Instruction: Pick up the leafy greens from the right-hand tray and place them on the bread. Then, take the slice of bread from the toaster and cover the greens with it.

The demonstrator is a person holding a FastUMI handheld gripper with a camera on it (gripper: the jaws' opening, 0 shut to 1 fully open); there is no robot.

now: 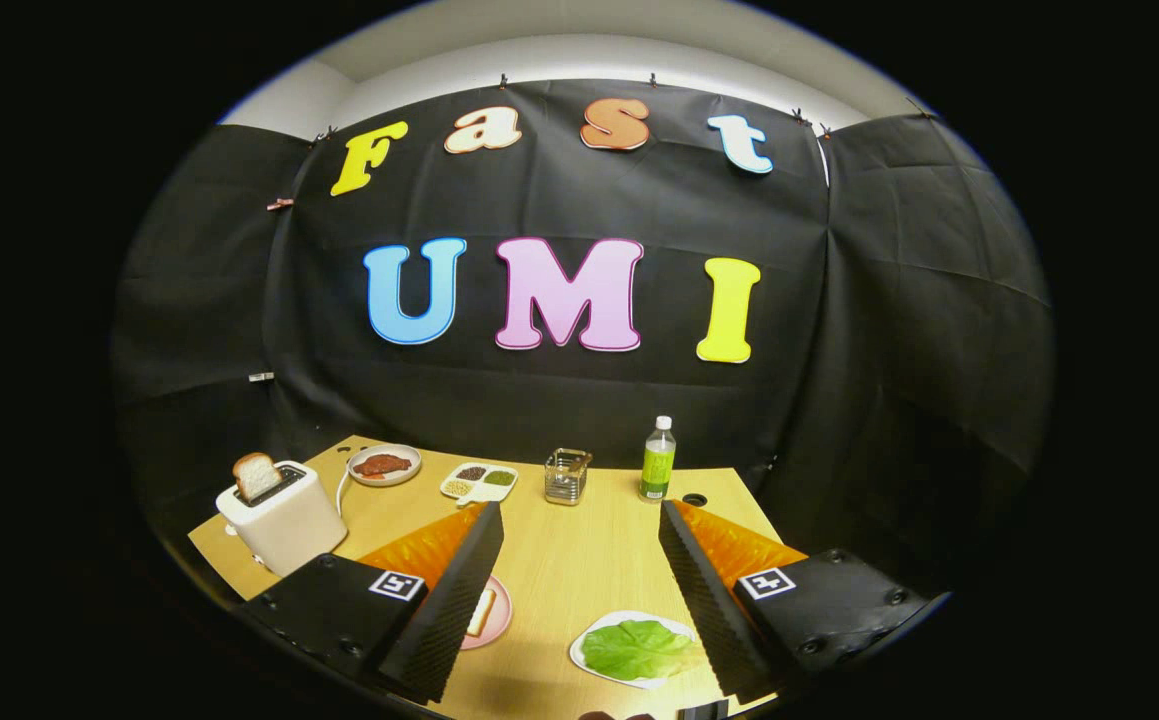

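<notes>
Lettuce leaf (pixel 637 649) sits on its white tray (pixel 584 645) between the gripper (pixel 579 520) fingers, which are spread wide with nothing in them. Left of the tray, a pink plate (pixel 499 612) holds bread (pixel 482 612); farther left, the toaster (pixel 284 520) with a slice (pixel 256 474) sticking up.

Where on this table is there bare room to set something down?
Bare wood lies between the open gripper fingers, bordered ahead by the glass jar and below by the leafy greens tray. Crowded: the far edge, with toaster, meat plate, divided dish and bottle.
</notes>
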